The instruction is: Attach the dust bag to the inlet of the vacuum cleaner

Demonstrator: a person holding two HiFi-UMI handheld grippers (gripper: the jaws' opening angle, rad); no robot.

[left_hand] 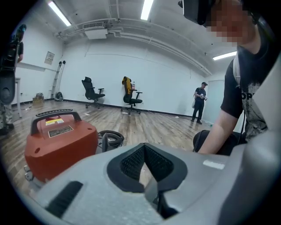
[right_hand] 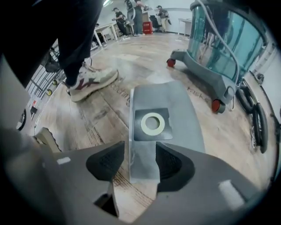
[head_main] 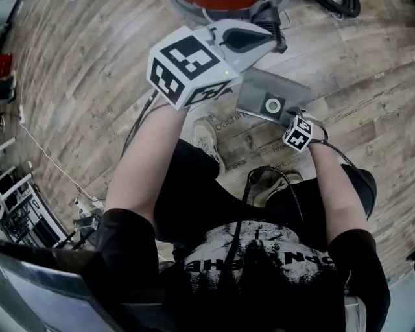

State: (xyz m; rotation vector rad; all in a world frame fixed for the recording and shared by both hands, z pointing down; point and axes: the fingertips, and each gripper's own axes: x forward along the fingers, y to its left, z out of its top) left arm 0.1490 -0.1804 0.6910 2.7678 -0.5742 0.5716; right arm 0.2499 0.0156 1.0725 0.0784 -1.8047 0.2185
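The dust bag [head_main: 280, 91] lies flat on the wooden floor: grey, with a dark collar and a pale ring [right_hand: 152, 123] around its hole. My right gripper [right_hand: 139, 153] points down over the near end of the bag [right_hand: 163, 103] and is open. That end shows in the gap and the pads do not touch it. In the head view only its marker cube [head_main: 298, 133] shows, at the bag's near edge. The red vacuum cleaner [left_hand: 59, 143] stands beyond, cut off at the head view's top edge [head_main: 217, 4]. My left gripper [left_hand: 147, 169] is shut and empty, held over the floor [head_main: 249, 39] short of the vacuum.
A coiled black hose [left_hand: 109, 139] lies beside the vacuum. A teal and grey wheeled machine [right_hand: 219, 48] and another hose [right_hand: 257, 118] stand right of the bag. The person's shoes [right_hand: 90, 81] are close on the left. Office chairs [left_hand: 131, 100] and a standing person [left_hand: 199, 102] are far off.
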